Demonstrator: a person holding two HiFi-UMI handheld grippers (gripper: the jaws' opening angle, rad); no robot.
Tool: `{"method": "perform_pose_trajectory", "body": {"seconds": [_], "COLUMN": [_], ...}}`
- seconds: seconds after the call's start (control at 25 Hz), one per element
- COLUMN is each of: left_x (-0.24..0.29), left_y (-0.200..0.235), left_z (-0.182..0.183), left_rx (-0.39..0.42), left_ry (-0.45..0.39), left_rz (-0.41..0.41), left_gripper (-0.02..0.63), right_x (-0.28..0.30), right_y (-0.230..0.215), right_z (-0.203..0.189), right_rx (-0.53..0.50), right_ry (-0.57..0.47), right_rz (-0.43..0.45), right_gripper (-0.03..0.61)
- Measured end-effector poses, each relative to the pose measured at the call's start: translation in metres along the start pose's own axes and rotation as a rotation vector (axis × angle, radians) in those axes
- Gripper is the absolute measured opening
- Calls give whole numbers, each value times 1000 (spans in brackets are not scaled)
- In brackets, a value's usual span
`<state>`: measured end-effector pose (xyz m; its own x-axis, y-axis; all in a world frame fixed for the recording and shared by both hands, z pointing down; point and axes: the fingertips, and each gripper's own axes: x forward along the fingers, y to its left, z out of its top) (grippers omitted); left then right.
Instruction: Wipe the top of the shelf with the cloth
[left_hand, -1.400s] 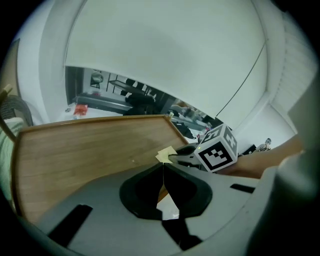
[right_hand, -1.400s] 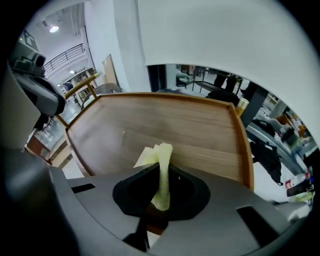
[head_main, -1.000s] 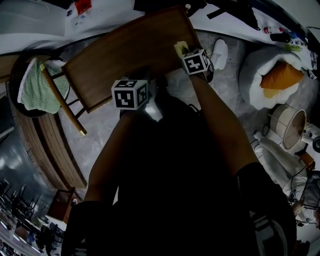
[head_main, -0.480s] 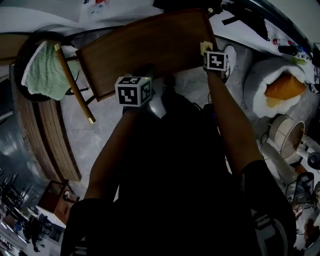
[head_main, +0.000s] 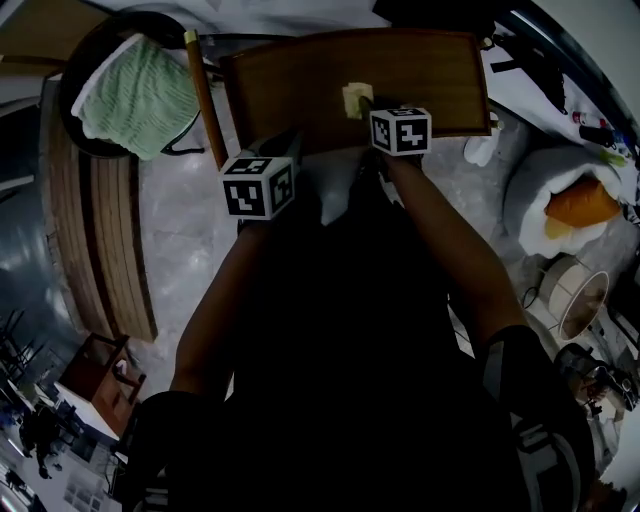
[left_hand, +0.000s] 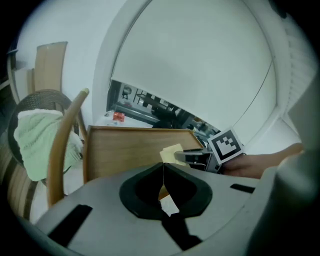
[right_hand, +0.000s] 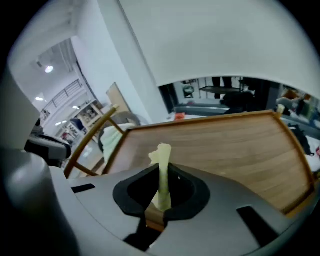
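We see the right gripper and its cloth shifted from the shelf's right end, where they were 0.5 s ago, to the middle of its top. The shelf now lies level across the frame's top centre, no longer tilted, and the green towel sits higher, upper left.

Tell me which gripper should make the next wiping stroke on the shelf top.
Right. The right gripper is shut on the yellow cloth, held over the shelf top. The left gripper is shut on nothing, back at the shelf's near edge.
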<state>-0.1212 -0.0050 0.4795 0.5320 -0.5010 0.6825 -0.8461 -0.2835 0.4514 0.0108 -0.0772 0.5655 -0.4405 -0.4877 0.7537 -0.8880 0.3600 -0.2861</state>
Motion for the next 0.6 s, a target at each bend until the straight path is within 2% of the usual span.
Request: {"method": "perform_pose_trajectory", "body": {"seconds": [0.16, 0.28, 0.44, 0.6], "left_x": [-43, -68, -79, -75], "left_y": [38, 65, 82, 82], "left_z": [-11, -21, -33, -42], "left_rx": [-2, 2, 4, 23], "left_ry": [-11, -15, 1, 30], "left_rz": [28, 46, 47, 31], "left_gripper": [14, 14, 14, 14], "right_x": [42, 72, 100, 111], "right_y": [128, 197, 231, 227], "right_z": [-18, -44, -66, -82], "right_rx": [15, -6, -162, -305], "right_ry": [52, 128, 194, 252], "right_rz": [194, 288, 286, 230], "right_gripper": [44, 44, 44, 44]}}
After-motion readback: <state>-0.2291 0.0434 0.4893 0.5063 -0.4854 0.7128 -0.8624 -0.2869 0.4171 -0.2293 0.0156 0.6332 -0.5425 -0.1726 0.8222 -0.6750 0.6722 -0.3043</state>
